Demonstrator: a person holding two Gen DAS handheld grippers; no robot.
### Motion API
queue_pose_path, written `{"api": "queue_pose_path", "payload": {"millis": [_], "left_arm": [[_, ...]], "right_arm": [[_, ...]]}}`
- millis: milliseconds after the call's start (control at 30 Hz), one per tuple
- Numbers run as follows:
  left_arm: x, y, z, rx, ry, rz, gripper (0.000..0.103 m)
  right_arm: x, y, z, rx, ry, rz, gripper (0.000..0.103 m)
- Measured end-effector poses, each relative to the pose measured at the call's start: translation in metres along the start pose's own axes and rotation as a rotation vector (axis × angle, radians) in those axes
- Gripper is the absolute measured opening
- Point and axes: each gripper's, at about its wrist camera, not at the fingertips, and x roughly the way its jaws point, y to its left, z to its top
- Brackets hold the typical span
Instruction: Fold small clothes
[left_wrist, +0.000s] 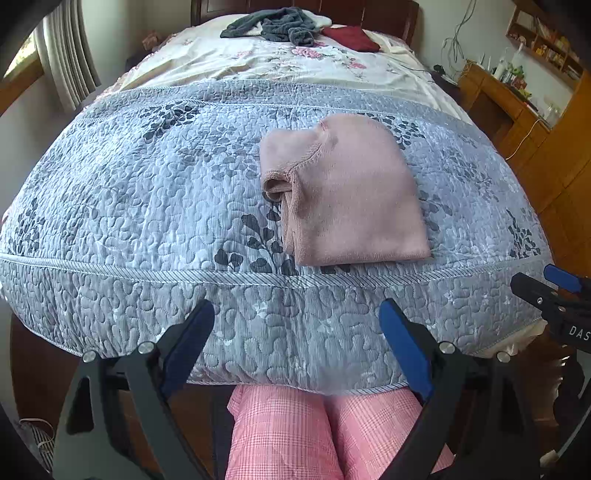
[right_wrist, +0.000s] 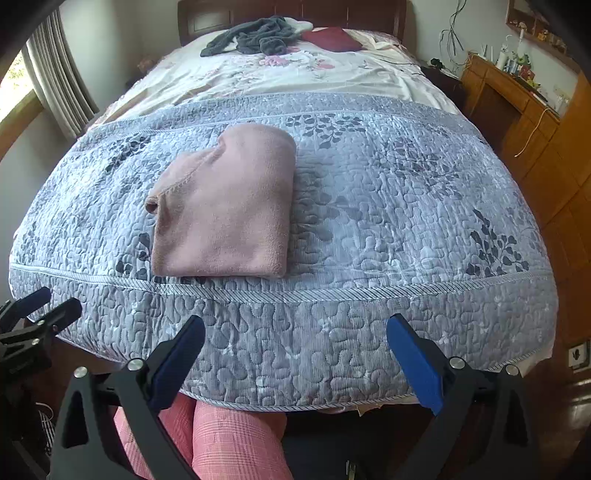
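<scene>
A pink garment (left_wrist: 343, 192) (right_wrist: 225, 210) lies folded into a compact rectangle on the grey quilted bedspread (left_wrist: 147, 192) (right_wrist: 406, 221), near the foot of the bed. My left gripper (left_wrist: 297, 317) hovers open in front of the bed's foot edge, short of the garment, with nothing between its blue pads. My right gripper (right_wrist: 295, 332) is likewise open and empty, pulled back from the bed; it also shows at the right edge of the left wrist view (left_wrist: 546, 284). The left gripper's tips (right_wrist: 40, 306) appear at the left edge of the right wrist view.
A dark grey garment (left_wrist: 273, 26) (right_wrist: 255, 35) and a dark red cloth (left_wrist: 351, 37) (right_wrist: 332, 38) lie at the head of the bed on a floral sheet. The person's legs in pink checked trousers (left_wrist: 325, 435) are below. A wooden desk (left_wrist: 509, 103) stands at the right.
</scene>
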Motion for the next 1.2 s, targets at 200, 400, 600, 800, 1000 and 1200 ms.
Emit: {"api": "queue_pose_path", "payload": {"millis": [200,400,600,800,1000,1200], "left_arm": [[-0.01,-0.004,0.001,0.01,-0.01,0.021,0.091],[-0.016,-0.008,0.002,0.017,-0.023,0.033,0.091],[-0.014,-0.014,0.001,0.032,-0.017,0.044,0.091],[-0.009,-0.018,0.001,0.035,-0.008,0.051,0.091],[-0.005,-0.021,0.002,0.039,-0.005,0.059,0.091],[-0.003,-0.022,0.003,0.038,-0.001,0.059,0.091]], "right_arm": [[-0.006,-0.002,0.004,0.002,-0.004,-0.017,0.099],[-0.009,0.0,0.005,-0.001,-0.01,-0.017,0.099],[-0.011,0.0,0.005,-0.004,-0.008,-0.02,0.099],[-0.009,0.0,0.005,0.001,-0.004,-0.018,0.099],[-0.003,-0.003,0.006,0.004,0.005,-0.017,0.099],[-0.001,-0.004,0.007,0.006,0.007,-0.019,0.099]]}}
